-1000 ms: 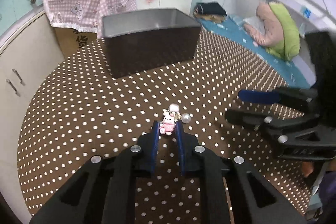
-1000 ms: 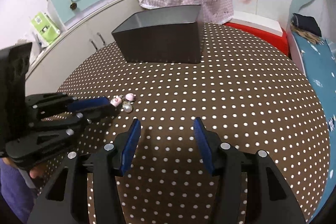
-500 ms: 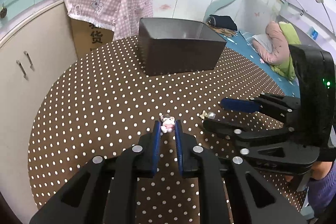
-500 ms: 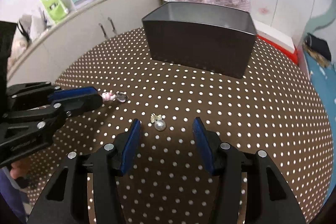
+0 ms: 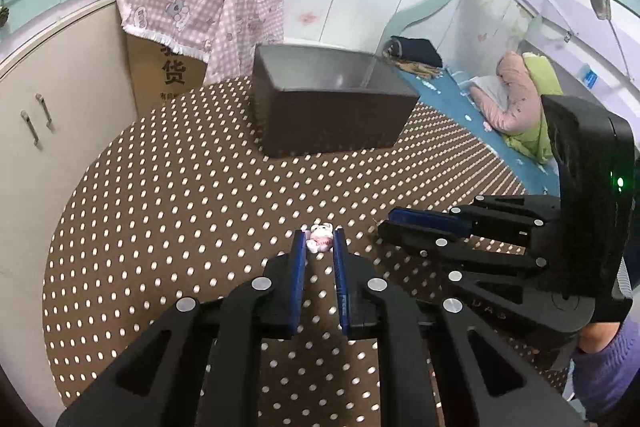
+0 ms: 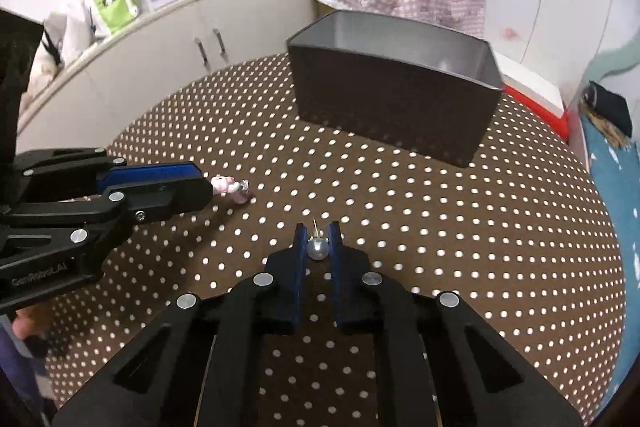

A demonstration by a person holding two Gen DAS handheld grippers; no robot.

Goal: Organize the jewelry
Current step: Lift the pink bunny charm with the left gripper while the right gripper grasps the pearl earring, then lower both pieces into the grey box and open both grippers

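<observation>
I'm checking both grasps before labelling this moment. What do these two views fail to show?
- Box floor: both views, hidden by its near wall.
- Pearl earring post: right wrist view, too thin to trace.
- Pink charm underside: left wrist view, hidden between the left gripper fingers.
- Right gripper contact on the pearl: pads cover it.

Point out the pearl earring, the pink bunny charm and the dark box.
pearl earring point(image 6: 318, 249): right wrist view, on the round pearl.
pink bunny charm point(image 5: 320, 238): left wrist view, on its pink body.
dark box point(image 6: 394, 111): right wrist view, on the near outer wall.

Left claw point(image 5: 319, 245) closed, gripping; right claw point(image 6: 317, 241) closed, gripping; low, side by side.
</observation>
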